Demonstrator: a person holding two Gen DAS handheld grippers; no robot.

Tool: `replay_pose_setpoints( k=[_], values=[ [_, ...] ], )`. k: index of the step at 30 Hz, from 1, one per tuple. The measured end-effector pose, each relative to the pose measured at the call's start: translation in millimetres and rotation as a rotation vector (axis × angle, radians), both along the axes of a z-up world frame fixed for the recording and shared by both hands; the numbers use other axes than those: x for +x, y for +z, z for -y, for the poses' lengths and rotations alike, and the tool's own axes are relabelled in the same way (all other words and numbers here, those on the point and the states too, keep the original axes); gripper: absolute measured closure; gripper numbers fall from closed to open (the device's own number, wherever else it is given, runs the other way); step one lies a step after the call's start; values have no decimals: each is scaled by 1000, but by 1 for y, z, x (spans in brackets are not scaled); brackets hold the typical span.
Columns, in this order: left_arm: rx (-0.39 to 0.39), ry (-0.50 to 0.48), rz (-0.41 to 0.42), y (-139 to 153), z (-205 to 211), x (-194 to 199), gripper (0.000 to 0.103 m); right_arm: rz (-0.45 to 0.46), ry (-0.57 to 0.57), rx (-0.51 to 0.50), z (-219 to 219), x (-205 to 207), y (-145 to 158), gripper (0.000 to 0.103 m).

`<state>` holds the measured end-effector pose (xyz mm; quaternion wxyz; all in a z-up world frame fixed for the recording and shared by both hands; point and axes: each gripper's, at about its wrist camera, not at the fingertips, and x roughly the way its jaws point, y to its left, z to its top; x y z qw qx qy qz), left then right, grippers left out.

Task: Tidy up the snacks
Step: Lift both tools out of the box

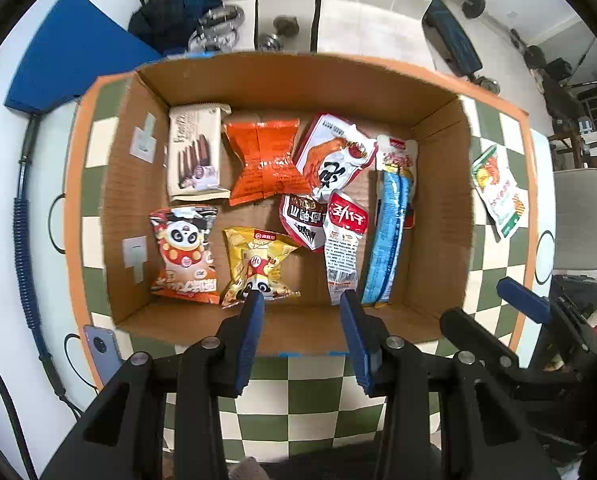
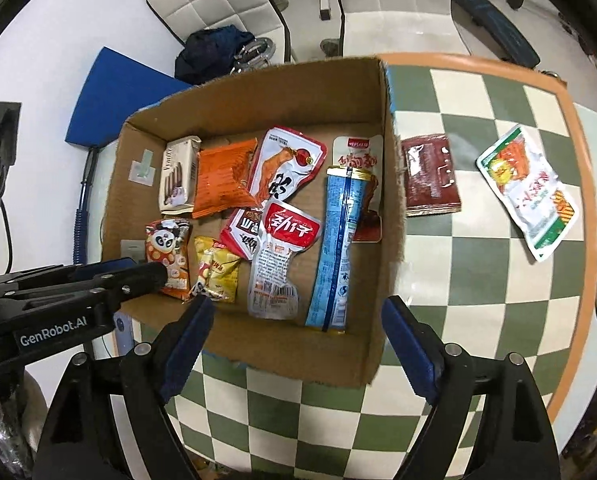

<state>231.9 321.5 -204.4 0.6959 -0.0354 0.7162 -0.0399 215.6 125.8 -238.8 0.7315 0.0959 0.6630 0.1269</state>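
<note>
An open cardboard box (image 1: 298, 80) on the checkered table holds several snack packs: a cream wafer box (image 1: 196, 152), an orange bag (image 1: 264, 160), a panda bag (image 1: 186, 252), a yellow bag (image 1: 258, 264), a red-and-silver pouch (image 1: 344, 240) and a long blue pack (image 1: 388, 232). Outside the box lie a dark red pouch (image 2: 430, 176) and a green-and-white pouch (image 2: 530, 192). My left gripper (image 1: 301, 300) hangs above the box's near wall, jaws slightly apart and empty. My right gripper (image 2: 297, 302) stands wide open over the box's near edge, holding nothing.
The table (image 2: 498, 320) has an orange rim on its right. A phone (image 1: 102, 344) lies by the box's near left corner. A coiled blue cable (image 1: 22, 248) and a blue mat (image 1: 74, 52) sit to the left. White chairs and dumbbells stand beyond.
</note>
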Motion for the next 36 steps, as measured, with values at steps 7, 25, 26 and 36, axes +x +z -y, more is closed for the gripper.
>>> replay_pose_setpoints(
  k=[7,25,26,36],
  values=[
    [14,-9,115,37,-1,-34,66,75,8,-21,4,-28,44,10],
    [68,36,361,110,-15,-99,13,241,18,-25,7,-105,130,4],
    [67,41,368,113,-15,-102,13,246,18,-24,7,-107,132,4],
    [67,63,410,127,-8,-124,13,270,20,1,14,-128,145,2]
  ],
)
